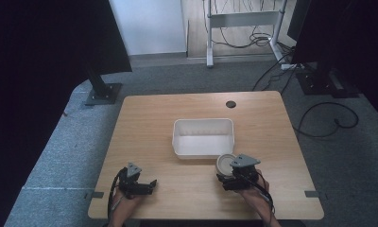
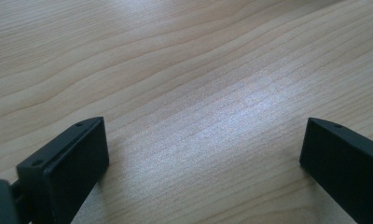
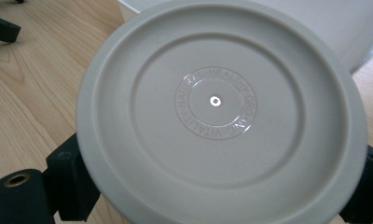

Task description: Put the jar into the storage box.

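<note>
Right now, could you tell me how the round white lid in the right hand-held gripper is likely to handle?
The lid looks like moulded plastic, so probably stiff and light. Its glossy surface may be slippery. Being round, it could roll if dropped on edge onto the table.

I see a round, off-white lid (image 3: 220, 112) with ring grooves, held flat side up between my right jaws, just beside the white tub (image 1: 203, 137).

Right hand-held gripper (image 1: 227, 178) apparently grips a round container (image 1: 224, 164) (beside white bin (image 1: 203, 147)).
</note>
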Available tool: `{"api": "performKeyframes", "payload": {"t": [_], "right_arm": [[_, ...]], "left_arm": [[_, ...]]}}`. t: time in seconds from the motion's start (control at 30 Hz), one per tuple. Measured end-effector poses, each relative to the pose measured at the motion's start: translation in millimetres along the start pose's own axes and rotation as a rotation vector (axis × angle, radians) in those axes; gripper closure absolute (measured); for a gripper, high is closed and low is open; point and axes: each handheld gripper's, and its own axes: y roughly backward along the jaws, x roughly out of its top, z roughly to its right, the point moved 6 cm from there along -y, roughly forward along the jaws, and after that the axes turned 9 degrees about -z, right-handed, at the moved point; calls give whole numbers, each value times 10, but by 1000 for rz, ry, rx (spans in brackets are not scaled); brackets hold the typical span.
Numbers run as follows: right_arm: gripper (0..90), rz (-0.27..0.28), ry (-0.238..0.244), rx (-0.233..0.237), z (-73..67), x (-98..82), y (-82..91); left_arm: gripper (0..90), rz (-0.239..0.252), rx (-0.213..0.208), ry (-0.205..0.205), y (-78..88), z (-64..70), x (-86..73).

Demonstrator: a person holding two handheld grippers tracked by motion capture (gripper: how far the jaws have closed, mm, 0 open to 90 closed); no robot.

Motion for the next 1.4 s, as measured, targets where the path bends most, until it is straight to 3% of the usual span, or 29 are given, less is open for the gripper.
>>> {"api": "performKeyframes", "payload": {"t": [0.43, 1.4], "right_arm": [[94, 10, 20, 14, -74, 187, -96], [94, -24, 41, 1, -41, 602, -237]], "left_arm": [[8, 0, 0, 0, 0, 0, 0], [8, 1, 0, 1, 0, 1, 0]]}}
